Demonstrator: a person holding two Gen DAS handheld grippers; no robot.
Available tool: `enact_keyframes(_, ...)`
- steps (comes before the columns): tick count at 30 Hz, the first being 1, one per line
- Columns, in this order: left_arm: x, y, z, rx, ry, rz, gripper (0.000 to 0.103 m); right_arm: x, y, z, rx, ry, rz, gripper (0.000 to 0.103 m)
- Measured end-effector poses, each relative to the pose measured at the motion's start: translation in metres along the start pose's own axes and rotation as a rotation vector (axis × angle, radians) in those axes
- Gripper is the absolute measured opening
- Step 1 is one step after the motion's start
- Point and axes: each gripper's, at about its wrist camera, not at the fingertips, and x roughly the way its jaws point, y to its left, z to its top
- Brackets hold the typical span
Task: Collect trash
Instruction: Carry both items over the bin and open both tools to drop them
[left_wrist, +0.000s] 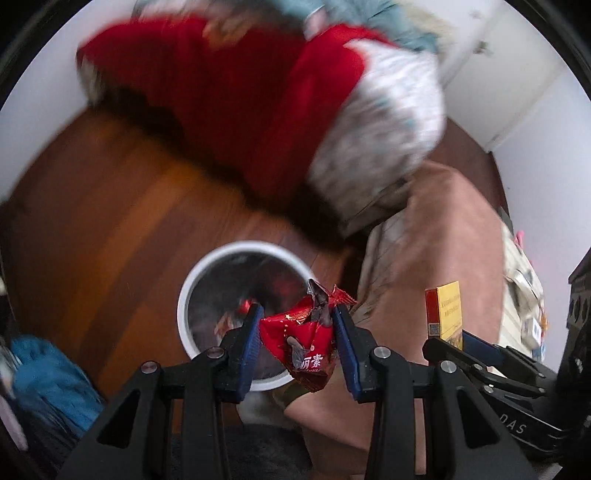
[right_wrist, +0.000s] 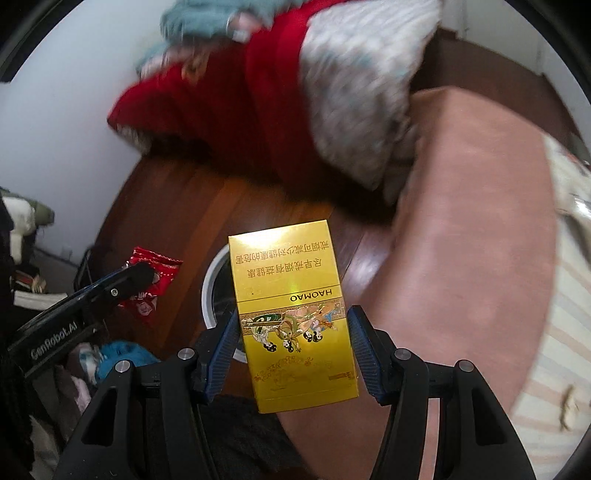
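So the bin (left_wrist: 240, 317) sits on the wood floor (left_wrist: 110, 206), right below and a bit ahead of both claws. The left gripper (left_wrist: 297, 325) is clamped on a crumpled red wrapper (left_wrist: 303, 343), and from its own camera the wrapper hangs over the bin's right rim, so I'd guess that hand is the nearer one and just needs to let go, maybe after nudging left a touch. The right gripper (right_wrist: 291, 350) is pinching a yellow cigarette box (right_wrist: 291, 314), long axis pointing out along the fingers, squeezed across its width.

The right view only shows a sliver of the bin's white rim (right_wrist: 214, 280) poking out left of the box, the rest is blocked. The left view shows the whole opening, with some red trash already inside. The background's a blurry red blanket (left_wrist: 229, 103), can't say more.
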Motion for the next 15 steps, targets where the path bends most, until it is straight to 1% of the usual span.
enact_keyframes(1, 0.014, 0.011, 0.004, -0.022, 0.037, -0.016, 0.035, 0.017, 0.004, 0.007, 0.000, 0.028, 0.003, 0.061)
enact_keyframes(5, 0.053, 0.041, 0.009, -0.092, 0.118, -0.026, 0.036, 0.078, 0.009, 0.030, 0.006, 0.127, -0.008, 0.061)
enact_keyframes(6, 0.062, 0.047, 0.008, -0.104, 0.136, -0.017, 0.039, 0.092, 0.007, 0.034, 0.006, 0.150, -0.010, 0.061)
enact_keyframes(7, 0.073, 0.053, 0.008, -0.115, 0.160, -0.006, 0.044, 0.104, 0.006, 0.037, 0.009, 0.169, -0.014, 0.061)
enact_keyframes(8, 0.078, 0.057, 0.008, -0.125, 0.169, -0.004, 0.047, 0.119, 0.007, 0.042, 0.008, 0.195, -0.018, 0.061)
enact_keyframes(9, 0.084, 0.062, 0.006, -0.138, 0.181, 0.000, 0.057, 0.131, 0.006, 0.046, 0.007, 0.218, -0.011, 0.061)
enact_keyframes(10, 0.089, 0.066, 0.004, -0.152, 0.193, 0.003, 0.076, 0.141, 0.005, 0.050, 0.016, 0.237, -0.003, 0.061)
enact_keyframes(12, 0.095, 0.079, 0.002, -0.184, 0.197, 0.006, 0.092, 0.162, 0.007, 0.053, 0.018, 0.281, 0.012, 0.061)
enact_keyframes(14, 0.097, 0.088, -0.001, -0.204, 0.203, 0.025, 0.094, 0.178, 0.007, 0.053, 0.025, 0.315, 0.047, 0.061)
enact_keyframes(15, 0.096, 0.093, -0.002, -0.210, 0.203, 0.048, 0.099, 0.181, 0.006, 0.052, 0.026, 0.324, 0.053, 0.067)
